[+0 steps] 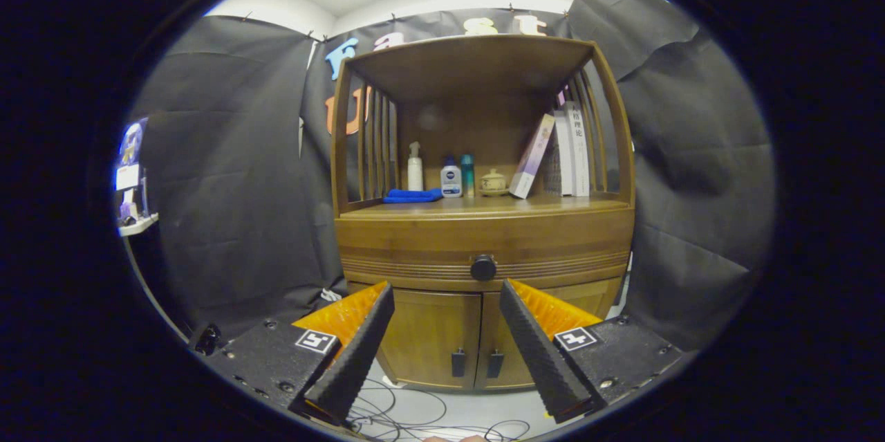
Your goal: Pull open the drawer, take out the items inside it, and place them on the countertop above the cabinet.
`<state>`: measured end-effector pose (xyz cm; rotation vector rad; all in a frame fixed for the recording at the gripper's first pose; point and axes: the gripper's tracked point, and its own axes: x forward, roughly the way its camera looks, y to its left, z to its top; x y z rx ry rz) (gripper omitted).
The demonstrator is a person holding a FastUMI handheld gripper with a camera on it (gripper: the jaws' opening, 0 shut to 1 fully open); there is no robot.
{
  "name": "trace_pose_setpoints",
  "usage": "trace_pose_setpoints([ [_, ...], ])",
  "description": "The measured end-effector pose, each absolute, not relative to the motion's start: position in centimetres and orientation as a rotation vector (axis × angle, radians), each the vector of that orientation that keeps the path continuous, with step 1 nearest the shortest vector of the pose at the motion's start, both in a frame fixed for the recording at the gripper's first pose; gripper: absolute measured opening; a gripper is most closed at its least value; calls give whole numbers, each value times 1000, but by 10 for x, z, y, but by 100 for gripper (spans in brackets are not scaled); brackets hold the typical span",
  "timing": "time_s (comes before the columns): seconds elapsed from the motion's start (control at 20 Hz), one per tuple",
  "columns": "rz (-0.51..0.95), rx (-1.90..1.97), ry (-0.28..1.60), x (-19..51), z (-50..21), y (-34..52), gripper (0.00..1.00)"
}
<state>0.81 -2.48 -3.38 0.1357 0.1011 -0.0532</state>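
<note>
Drawer [484, 248] is seen closed, its knob [483, 268] just beyond and centred between the wide-spread, empty gripper [446, 293] fingers.

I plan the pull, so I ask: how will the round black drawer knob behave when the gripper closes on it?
The knob looks small, round and smooth, so it may slip between the fingers. It seems rigid, fixed on the closed drawer. The gripper is open, short of it.

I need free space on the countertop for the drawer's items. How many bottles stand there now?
3, in a row on the countertop behind the blue cloth: a white pump bottle, a white bottle with a blue label, a teal bottle. The books may hide others. The gripper is open.
</note>
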Motion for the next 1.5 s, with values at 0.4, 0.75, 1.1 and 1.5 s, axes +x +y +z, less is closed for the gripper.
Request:
trace_pose_setpoints([
  [0.4,-110,102,129,42,-44,-51,100],
  [0.75,-168,66,154,111,-52,-78,100],
  [1.1,-182,74,255,168,-91,-86,98],
  [1.5,-194,64,282,195,-102,-90,78],
])
